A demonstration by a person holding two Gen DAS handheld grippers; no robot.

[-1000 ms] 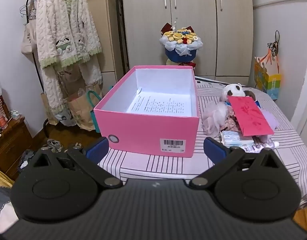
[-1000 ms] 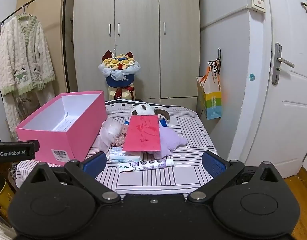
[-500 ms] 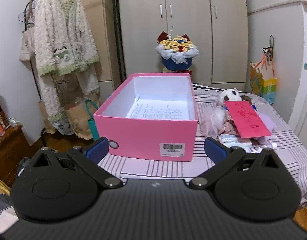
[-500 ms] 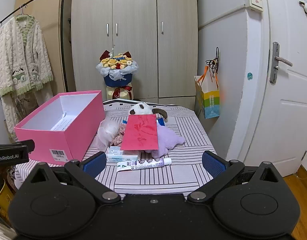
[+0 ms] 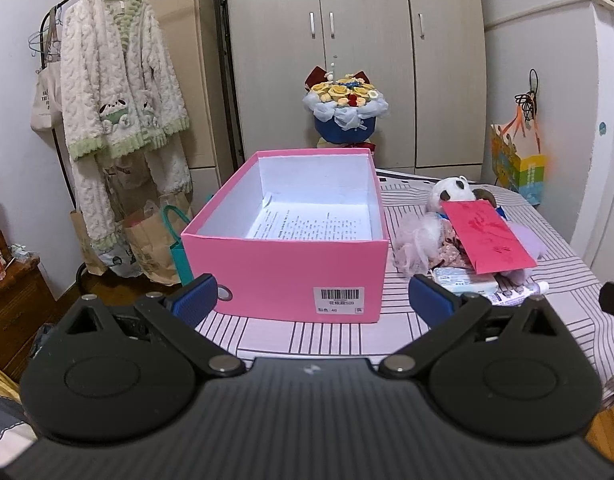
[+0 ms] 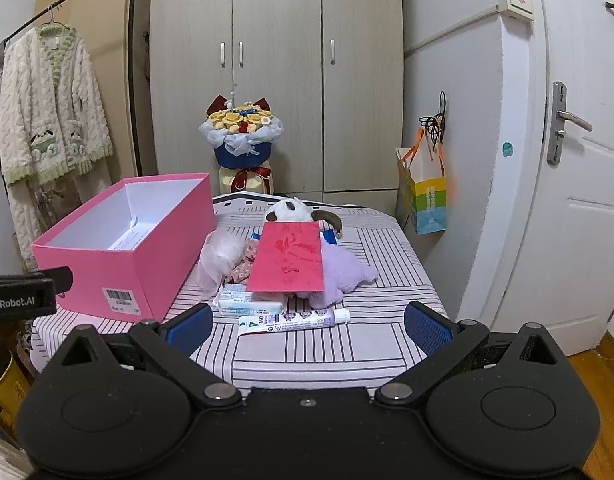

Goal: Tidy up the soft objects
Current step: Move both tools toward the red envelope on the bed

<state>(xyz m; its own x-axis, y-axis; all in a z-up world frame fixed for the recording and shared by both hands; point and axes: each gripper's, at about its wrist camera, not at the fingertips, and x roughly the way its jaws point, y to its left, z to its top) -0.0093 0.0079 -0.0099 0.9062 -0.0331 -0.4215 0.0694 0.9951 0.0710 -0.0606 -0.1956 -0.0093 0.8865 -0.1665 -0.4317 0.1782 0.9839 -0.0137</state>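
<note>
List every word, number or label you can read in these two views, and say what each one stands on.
"enRobot.AI": on the left gripper, its side seen at the edge of the right view; the first letter is cut off.
"360": on the tube; the rest is too small.
Barcode label on the pink box: its print is too blurred to read.
Printed sheet inside the box: too small.
Red envelope: markings unreadable.

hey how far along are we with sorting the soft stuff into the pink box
Nothing looks done yet: the pink box holds only a printed sheet. Nothing is in hand either; the left hand-held gripper and right hand-held gripper are both open and short of the pile. The panda plush, purple plush and white fluffy piece all remain on the bed, partly under a red envelope.
</note>
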